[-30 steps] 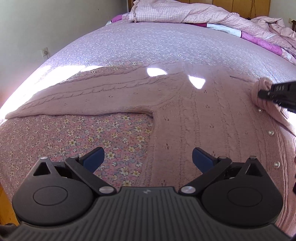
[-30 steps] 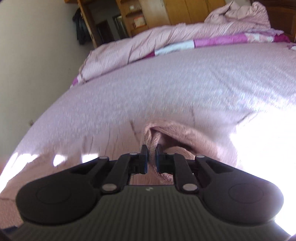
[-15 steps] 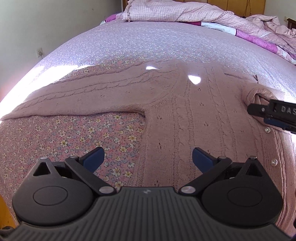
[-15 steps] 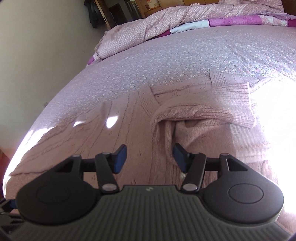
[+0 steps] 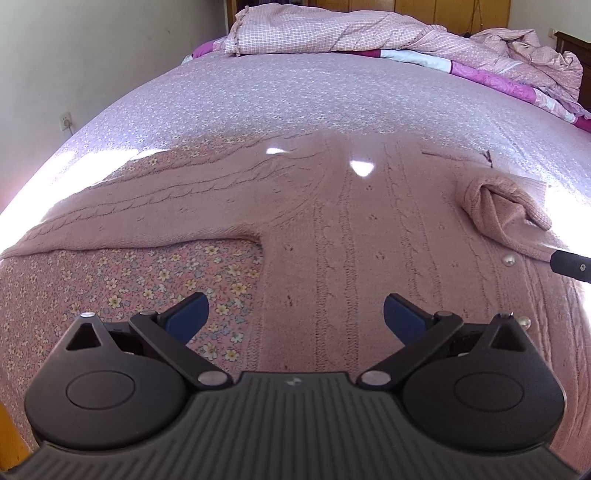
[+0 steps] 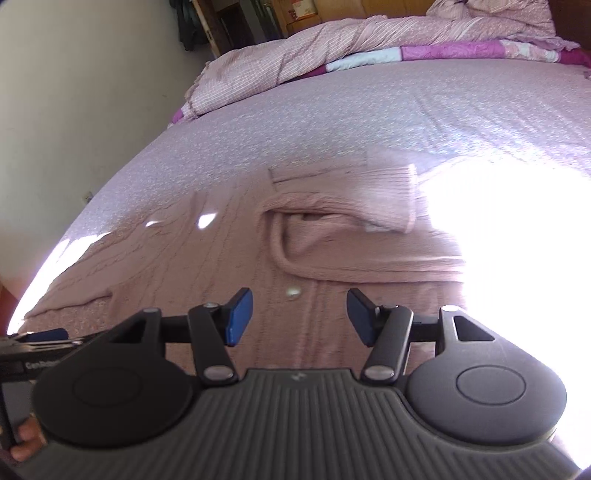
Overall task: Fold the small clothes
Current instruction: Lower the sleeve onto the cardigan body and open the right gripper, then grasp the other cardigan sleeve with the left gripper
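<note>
Sunlit bedroom, with a wide bed under a lilac floral-print sheet [image 5: 295, 96] and a rumpled pink checked quilt [image 5: 332, 29] heaped along the far edge. Spread flat across the near half of the sheet lay a dusty-pink cable-knit cardigan [image 5: 351, 229], its ropey raised cables running lengthwise and small pearl buttons [image 5: 509, 260] dotting the front edge. Stretched straight out to the left, one long knitted sleeve [image 5: 147, 218]; folded back over the body on the right, the other sleeve [image 6: 354, 199], with a ribbed cuff and a soft rolled bulge. Hovered low over the cardigan's lower body, the left gripper [image 5: 295, 317], level, black linkage arms splayed, blue pads far apart, gripping nothing. Held above the button edge, tilted slightly, the right gripper [image 6: 300, 317], jaws likewise parted wide and empty.
</note>
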Available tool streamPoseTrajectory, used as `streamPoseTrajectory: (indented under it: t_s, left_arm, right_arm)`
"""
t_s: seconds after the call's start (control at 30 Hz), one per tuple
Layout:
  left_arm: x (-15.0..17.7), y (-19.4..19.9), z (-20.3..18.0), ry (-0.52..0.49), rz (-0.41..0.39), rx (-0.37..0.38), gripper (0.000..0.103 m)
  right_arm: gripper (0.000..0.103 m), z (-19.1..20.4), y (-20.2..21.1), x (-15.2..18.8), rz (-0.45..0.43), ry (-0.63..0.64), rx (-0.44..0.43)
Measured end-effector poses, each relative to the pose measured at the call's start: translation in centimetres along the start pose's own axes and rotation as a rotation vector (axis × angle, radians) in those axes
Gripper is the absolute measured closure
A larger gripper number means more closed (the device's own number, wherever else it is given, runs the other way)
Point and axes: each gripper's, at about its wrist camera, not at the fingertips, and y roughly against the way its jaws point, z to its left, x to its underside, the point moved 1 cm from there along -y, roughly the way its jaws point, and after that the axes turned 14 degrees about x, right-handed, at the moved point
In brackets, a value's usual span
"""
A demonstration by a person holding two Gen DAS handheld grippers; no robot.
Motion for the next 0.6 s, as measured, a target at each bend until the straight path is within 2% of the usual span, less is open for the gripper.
streamPoseTrajectory:
  t_s: [0.17,0.37,0.6]
  left_arm:
    - [-0.6,0.0,-1.9,-0.050,-0.003,0.033,0.000]
    - [-1.9,-0.9,-5.5,-0.138,-0.004,0.058,0.000]
    - [-4.0,-3.7,-11.2,-0.274,-0.013,0.101,0.000]
  right_arm:
    - [0.044,-2.7,0.0,-0.1,-0.047,-0.052,0.085]
    - [0.044,-4.7,-0.6,-0.5,-0.092,-0.045,0.208]
    - [0.044,-7.2,-1.7,-1.0,-0.104,-0.075,0.240]
